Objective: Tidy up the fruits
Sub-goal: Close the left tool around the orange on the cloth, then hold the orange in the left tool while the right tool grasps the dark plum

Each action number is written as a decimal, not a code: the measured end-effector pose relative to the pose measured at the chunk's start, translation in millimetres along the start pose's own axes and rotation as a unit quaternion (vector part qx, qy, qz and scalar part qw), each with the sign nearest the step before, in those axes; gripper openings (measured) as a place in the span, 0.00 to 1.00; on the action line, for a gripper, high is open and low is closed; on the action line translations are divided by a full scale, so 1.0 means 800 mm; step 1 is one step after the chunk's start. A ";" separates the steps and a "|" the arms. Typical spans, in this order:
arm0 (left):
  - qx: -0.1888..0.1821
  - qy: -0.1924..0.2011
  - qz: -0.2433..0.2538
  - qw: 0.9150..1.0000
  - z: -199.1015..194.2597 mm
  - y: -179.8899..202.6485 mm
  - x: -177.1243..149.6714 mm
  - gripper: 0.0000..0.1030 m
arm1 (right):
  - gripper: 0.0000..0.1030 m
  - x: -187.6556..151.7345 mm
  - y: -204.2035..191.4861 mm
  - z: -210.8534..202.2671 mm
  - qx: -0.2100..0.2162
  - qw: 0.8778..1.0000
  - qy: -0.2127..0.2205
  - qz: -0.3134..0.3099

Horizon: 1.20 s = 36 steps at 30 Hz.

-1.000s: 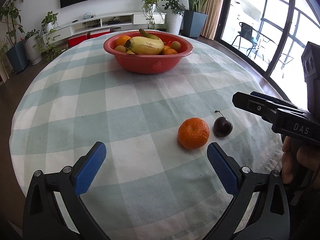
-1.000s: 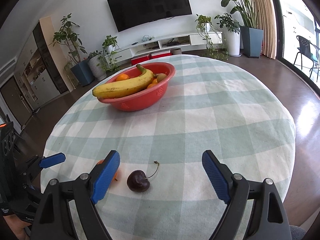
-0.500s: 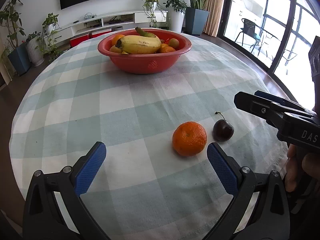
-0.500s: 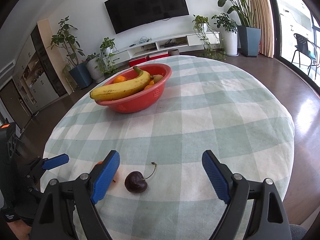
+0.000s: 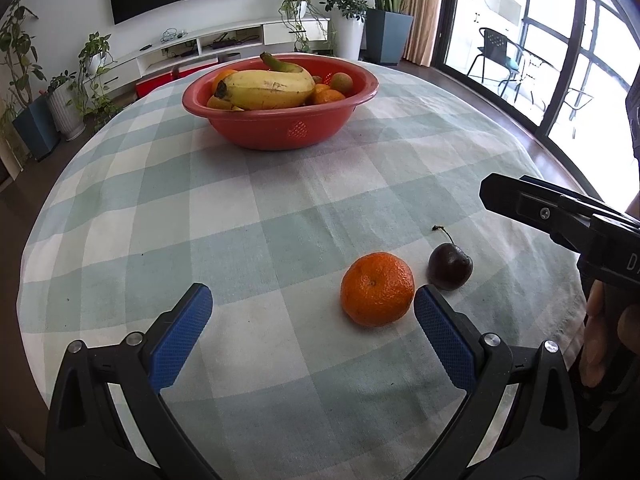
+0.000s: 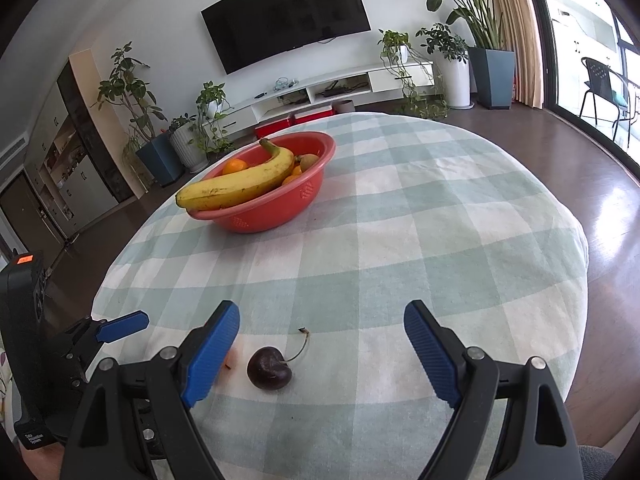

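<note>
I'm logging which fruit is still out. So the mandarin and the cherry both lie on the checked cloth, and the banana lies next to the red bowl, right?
Not quite. The mandarin and the cherry do lie on the checked cloth, but the banana lies in the red bowl, across the other fruit, not next to it. The right wrist view shows it best.

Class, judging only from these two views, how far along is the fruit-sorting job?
Done: a banana and several small fruits lie in the red bowl. In hand: nothing; the left hand-held gripper and right hand-held gripper are both open and empty. Left: the tangerine and the cherry sit on the checked tablecloth.
</note>
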<state>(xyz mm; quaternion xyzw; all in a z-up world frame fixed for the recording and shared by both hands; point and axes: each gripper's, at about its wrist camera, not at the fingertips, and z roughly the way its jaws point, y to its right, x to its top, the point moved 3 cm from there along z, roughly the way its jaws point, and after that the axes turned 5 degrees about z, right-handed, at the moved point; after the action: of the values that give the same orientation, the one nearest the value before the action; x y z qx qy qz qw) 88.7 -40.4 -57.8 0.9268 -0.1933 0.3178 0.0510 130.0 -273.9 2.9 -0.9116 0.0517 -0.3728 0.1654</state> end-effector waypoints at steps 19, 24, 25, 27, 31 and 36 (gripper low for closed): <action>-0.028 -0.024 0.052 0.998 0.029 0.027 0.005 0.58 | 0.84 0.000 0.002 0.000 0.000 1.000 0.000 0.001; -0.037 -0.019 0.055 0.998 0.029 0.030 0.006 0.47 | 0.84 0.001 0.003 -0.001 0.000 1.000 0.000 0.001; -0.038 -0.018 0.055 0.998 0.029 0.030 0.006 0.46 | 0.84 0.001 0.003 -0.001 -0.001 1.000 0.000 0.001; -0.042 -0.017 0.056 0.997 0.029 0.030 0.006 0.43 | 0.84 0.001 0.003 -0.001 -0.001 1.000 0.000 0.000; -0.046 -0.014 0.056 0.997 0.026 0.030 0.005 0.35 | 0.84 0.000 0.009 -0.003 -0.004 1.000 0.001 -0.001; -0.050 -0.007 0.046 0.998 0.021 0.022 0.001 0.35 | 0.84 -0.004 0.007 -0.004 -0.011 1.000 0.001 -0.007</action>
<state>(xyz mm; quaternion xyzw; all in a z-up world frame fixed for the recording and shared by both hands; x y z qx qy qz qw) 92.2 -60.7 -71.1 0.9155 -0.2517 0.3032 0.0812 126.0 -279.1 1.3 -0.9134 0.0494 -0.3739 0.1531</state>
